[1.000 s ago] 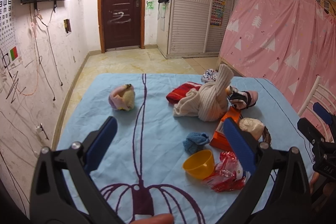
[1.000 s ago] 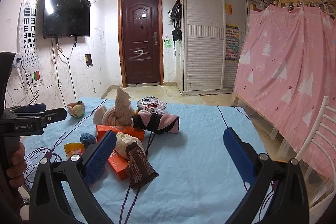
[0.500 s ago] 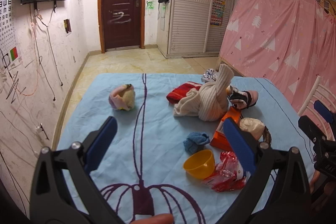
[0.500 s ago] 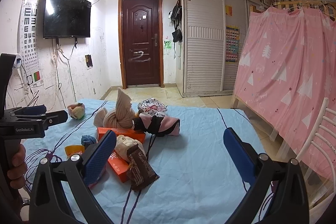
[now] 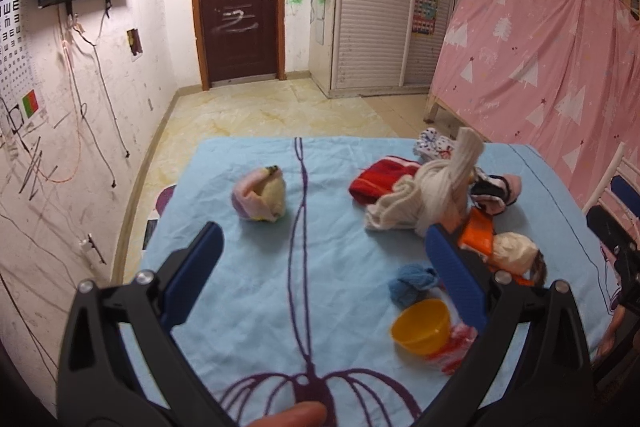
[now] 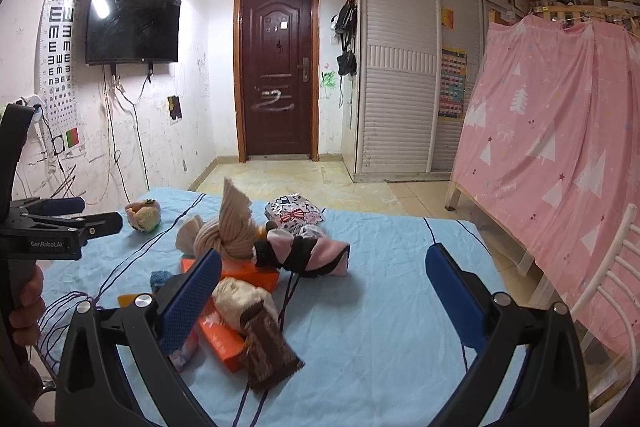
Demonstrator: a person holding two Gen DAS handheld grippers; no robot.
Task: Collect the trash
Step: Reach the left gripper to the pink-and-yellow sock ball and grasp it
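Both grippers hover over a light blue bedsheet with purple line drawing. The left gripper has its jaws wide apart, holding nothing. Far left on the sheet lies a pink-and-yellow rolled sock bundle. Right of centre sit a small blue cloth ball, a yellow plastic bowl and, touching it, a crinkled red-and-clear plastic wrapper. The right gripper is also spread wide and empty; near its left finger lie an orange cardboard box and a brown snack wrapper.
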